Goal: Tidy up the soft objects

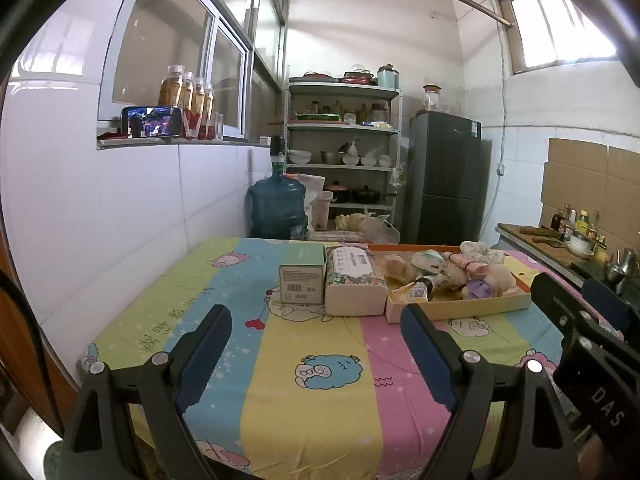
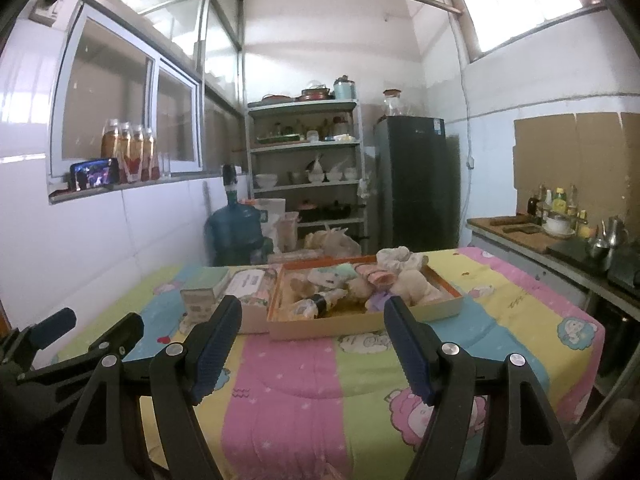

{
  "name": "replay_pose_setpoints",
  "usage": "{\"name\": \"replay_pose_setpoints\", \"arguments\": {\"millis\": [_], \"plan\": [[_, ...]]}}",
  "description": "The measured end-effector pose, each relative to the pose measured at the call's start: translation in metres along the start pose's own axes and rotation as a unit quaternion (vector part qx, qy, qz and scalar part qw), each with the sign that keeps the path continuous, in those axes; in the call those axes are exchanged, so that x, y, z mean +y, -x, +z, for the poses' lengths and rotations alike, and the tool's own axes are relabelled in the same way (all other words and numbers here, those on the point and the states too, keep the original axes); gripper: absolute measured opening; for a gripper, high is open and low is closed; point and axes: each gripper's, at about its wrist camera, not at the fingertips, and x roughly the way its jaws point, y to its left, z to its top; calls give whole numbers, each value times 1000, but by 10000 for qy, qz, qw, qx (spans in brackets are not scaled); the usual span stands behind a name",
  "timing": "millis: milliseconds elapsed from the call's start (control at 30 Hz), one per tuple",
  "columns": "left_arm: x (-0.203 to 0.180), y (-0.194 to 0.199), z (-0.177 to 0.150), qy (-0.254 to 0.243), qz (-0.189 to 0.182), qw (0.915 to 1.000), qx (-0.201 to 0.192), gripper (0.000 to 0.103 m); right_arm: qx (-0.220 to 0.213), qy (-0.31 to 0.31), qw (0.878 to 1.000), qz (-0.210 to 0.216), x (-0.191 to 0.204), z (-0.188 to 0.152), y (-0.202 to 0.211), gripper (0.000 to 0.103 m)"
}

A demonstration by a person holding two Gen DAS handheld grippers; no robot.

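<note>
I have both grippers hovering over the near end of the table [image 1: 320, 420], which wears a striped cartoon cloth. My left gripper [image 1: 316, 332] stands wide open, its blue pads [image 1: 202, 356] well apart with nothing between them and nothing touched. My right gripper [image 2: 312, 328] is likewise spread wide and empty, its pads clear of the cloth; in the left wrist view its body shows at 4 o'clock.

The soft things sit in a shallow tray [image 2: 360, 326] at the far side of the table, at 12 o'clock from the right gripper and about 1 o'clock from the left. Heaped in it are plush toys [image 2: 412, 282], rolled cloths [image 2: 376, 274], a purple piece [image 1: 478, 289] and a small tube [image 2: 316, 304] lying near the front edge. Just left of the tray, touching it, lies a tissue pack [image 1: 354, 284], and at its left stands a green box [image 1: 302, 276].

Beyond the table, a water jug [image 1: 276, 208] is at 11 o'clock, a shelf [image 1: 344, 132] at 12 and a fridge [image 1: 444, 176] at 1
</note>
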Motion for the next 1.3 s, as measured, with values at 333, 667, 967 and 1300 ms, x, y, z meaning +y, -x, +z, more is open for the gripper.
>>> {"name": "replay_pose_setpoints", "arguments": {"millis": [333,667,967,1300], "plan": [[1,-1,-1,-13,28,10000,-10,86,-8,6,10000,30,1,0,1,75],[1,-3,-1,-19,-1,10000,17,86,-19,19,10000,51,4,1,1,75],[1,-3,-2,-16,-5,10000,9,86,-36,44,10000,81,7,1,1,75],[0,-2,-3,-24,-18,10000,-20,86,-34,69,9999,104,8,1,2,75]]}}
